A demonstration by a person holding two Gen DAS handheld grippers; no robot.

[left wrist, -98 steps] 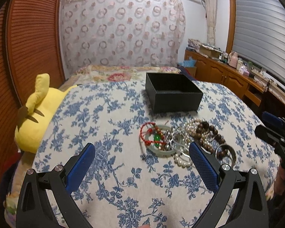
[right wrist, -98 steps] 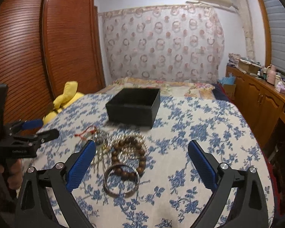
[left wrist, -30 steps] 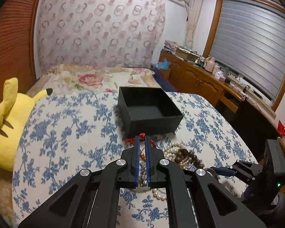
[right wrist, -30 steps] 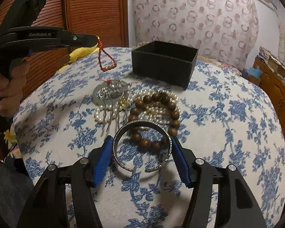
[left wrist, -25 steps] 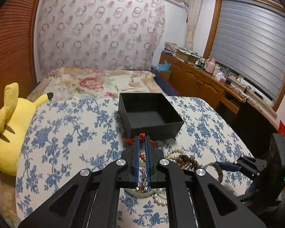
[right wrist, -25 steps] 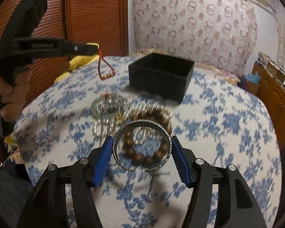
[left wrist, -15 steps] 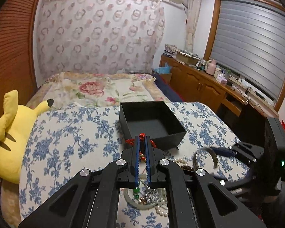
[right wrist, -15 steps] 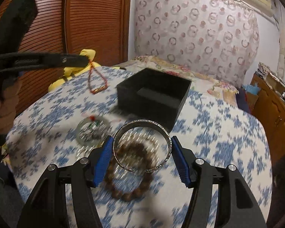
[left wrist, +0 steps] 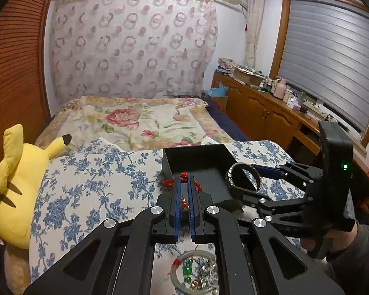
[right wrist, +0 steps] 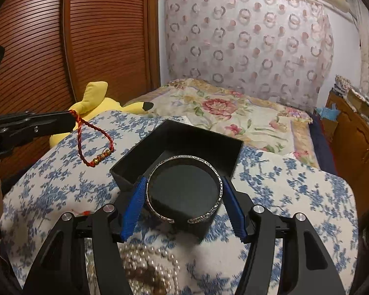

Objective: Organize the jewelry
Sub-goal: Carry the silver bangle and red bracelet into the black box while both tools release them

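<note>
While the left gripper (left wrist: 183, 186) is clenched on a red braided cord bracelet with gold beads (right wrist: 96, 145) dangling beside the open black square box (right wrist: 184, 132), the right gripper (right wrist: 183, 198) grasps a silver metal cuff bangle (right wrist: 184, 189) above that box on the blue-flowered bedspread (right wrist: 295, 189).

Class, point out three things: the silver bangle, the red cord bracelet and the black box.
silver bangle (right wrist: 184, 157), right wrist view, far rim.
red cord bracelet (right wrist: 96, 129), right wrist view, hanging cord.
black box (left wrist: 168, 164), left wrist view, left wall.
</note>
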